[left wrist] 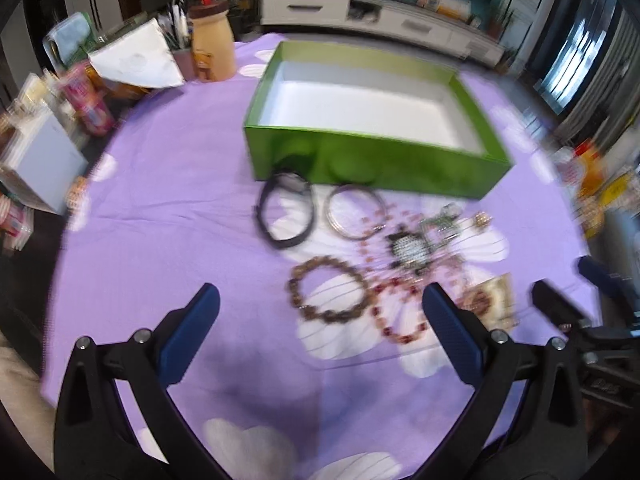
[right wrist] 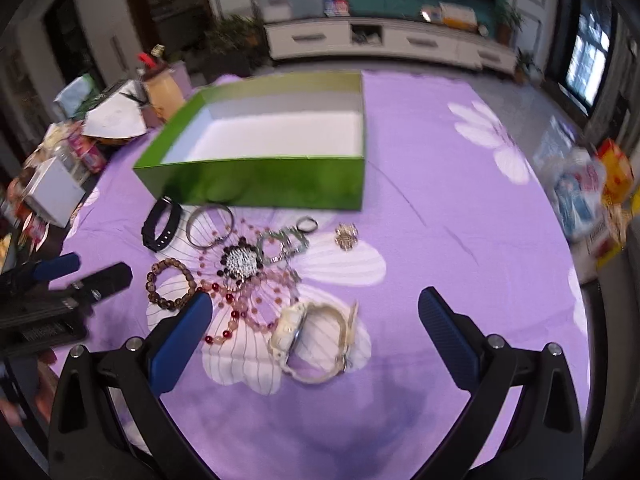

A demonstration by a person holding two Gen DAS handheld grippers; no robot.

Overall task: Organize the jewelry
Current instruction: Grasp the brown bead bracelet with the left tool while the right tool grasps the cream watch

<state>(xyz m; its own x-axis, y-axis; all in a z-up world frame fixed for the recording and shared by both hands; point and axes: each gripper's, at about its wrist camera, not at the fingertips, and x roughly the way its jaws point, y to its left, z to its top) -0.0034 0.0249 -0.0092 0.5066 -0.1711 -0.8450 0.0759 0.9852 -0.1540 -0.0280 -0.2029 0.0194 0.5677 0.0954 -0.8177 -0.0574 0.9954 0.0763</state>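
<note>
Jewelry lies heaped just in front of the empty green box (right wrist: 256,184) on the purple tabletop (right wrist: 440,200). Both left tongs (left wrist: 320,320) and right tongs (right wrist: 316,320) gape wide, holding nothing, so sorting looks unstarted. Next: close on one piece. Only the right view shows the cream watch (right wrist: 316,340) clearly.

The green box (right wrist: 256,184) stands at 12 o'clock of the jewelry cluster (right wrist: 240,268), walling that side. From 3 o'clock the purple table (right wrist: 460,240) lies bare, an open approach. At 9 o'clock clutter (left wrist: 72,120) crowds the table edge, seemingly well apart from the jewelry. Bare cloth lies at 6 o'clock
</note>
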